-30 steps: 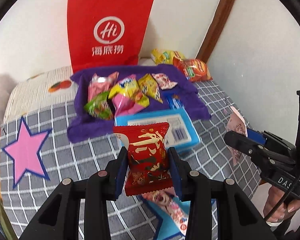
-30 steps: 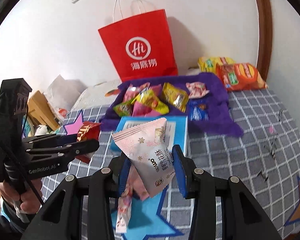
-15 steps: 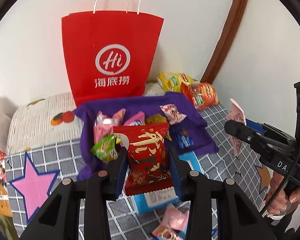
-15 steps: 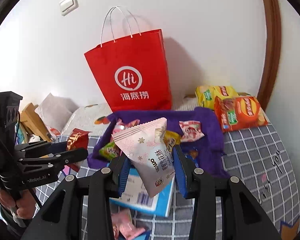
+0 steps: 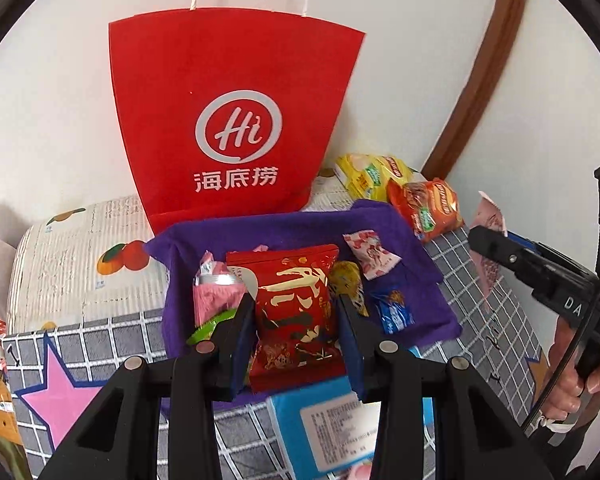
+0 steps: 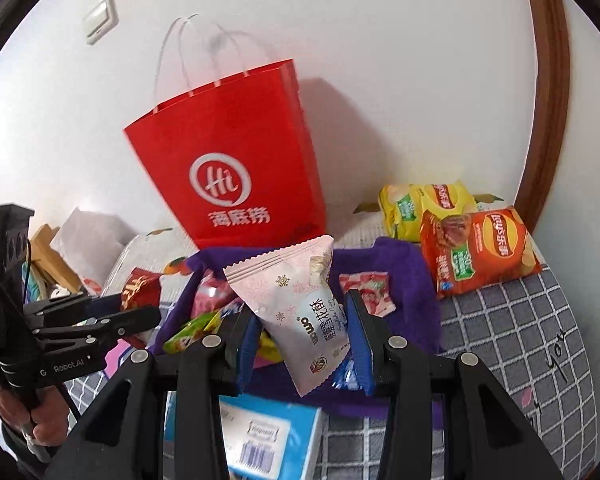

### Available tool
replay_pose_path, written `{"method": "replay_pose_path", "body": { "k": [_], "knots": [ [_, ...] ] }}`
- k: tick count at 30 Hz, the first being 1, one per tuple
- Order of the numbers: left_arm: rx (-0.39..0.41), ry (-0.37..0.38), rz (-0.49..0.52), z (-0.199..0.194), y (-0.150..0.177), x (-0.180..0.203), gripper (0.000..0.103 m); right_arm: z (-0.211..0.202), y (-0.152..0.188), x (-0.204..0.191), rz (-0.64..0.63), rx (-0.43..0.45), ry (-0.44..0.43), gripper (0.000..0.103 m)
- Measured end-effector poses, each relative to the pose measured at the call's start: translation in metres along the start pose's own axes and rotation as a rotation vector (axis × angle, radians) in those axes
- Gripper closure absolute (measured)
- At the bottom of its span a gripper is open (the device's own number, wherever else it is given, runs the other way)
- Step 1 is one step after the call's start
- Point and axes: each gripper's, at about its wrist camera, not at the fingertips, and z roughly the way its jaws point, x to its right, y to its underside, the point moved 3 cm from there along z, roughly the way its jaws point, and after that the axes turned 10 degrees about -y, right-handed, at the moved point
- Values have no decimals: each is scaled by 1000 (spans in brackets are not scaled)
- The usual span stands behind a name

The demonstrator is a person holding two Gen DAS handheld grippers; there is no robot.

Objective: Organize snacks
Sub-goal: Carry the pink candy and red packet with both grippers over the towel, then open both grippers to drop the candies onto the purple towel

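Observation:
My left gripper (image 5: 296, 332) is shut on a red snack packet (image 5: 296, 312) with gold writing, held up in front of the purple tray (image 5: 284, 232). My right gripper (image 6: 304, 340) is shut on a pale pink snack packet (image 6: 300, 300), also held above the tray (image 6: 412, 276). The tray holds several small wrapped snacks, among them a pink-and-white candy (image 5: 370, 254) and a blue one (image 5: 394, 312). A tall red paper bag (image 5: 236, 120) with a white "Hi" logo stands against the wall just behind the tray; it also shows in the right wrist view (image 6: 228, 176).
A yellow chip bag (image 6: 420, 208) and an orange chip bag (image 6: 476, 248) lie to the right of the tray by the wall. A blue box (image 5: 340, 428) lies on the grey checked cloth (image 6: 520, 320) in front of the tray. Clutter sits at the far left (image 6: 56, 256).
Both grippers have risen and moved toward the red bag and tray, each still holding its packet. The bag looks larger and nearer.

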Motion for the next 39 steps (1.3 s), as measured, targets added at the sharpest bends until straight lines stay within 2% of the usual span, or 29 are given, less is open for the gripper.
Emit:
{"method": "replay_pose_path", "body": {
  "k": [5, 13, 21, 23, 33, 35, 37, 39],
  "knots": [
    [-10, -8, -30, 20, -12, -10, 66, 17, -7, 21, 34, -4, 0, 63],
    [-41, -4, -70, 51, -22, -24, 66, 60, 8, 44, 51, -71, -6, 63],
    [-76, 42, -104, 84, -14, -32, 66, 98, 29, 63, 91, -132, -26, 62],
    [-110, 51, -104, 93, -11, -33, 66, 105, 33, 65, 88, -155, -26, 62],
    [-152, 50, -96, 103, -8, -33, 66, 126, 46, 68, 80, -200, -1, 60],
    [-158, 53, -89, 105, -8, -30, 65, 126, 46, 66, 57, -204, 2, 58],
    [-167, 54, -82, 107, -8, -27, 65, 125, 47, 64, 44, -207, 3, 47],
    [-171, 55, -79, 109, -7, -25, 65, 122, 45, 61, 36, -199, 6, 40]
  ]
}}
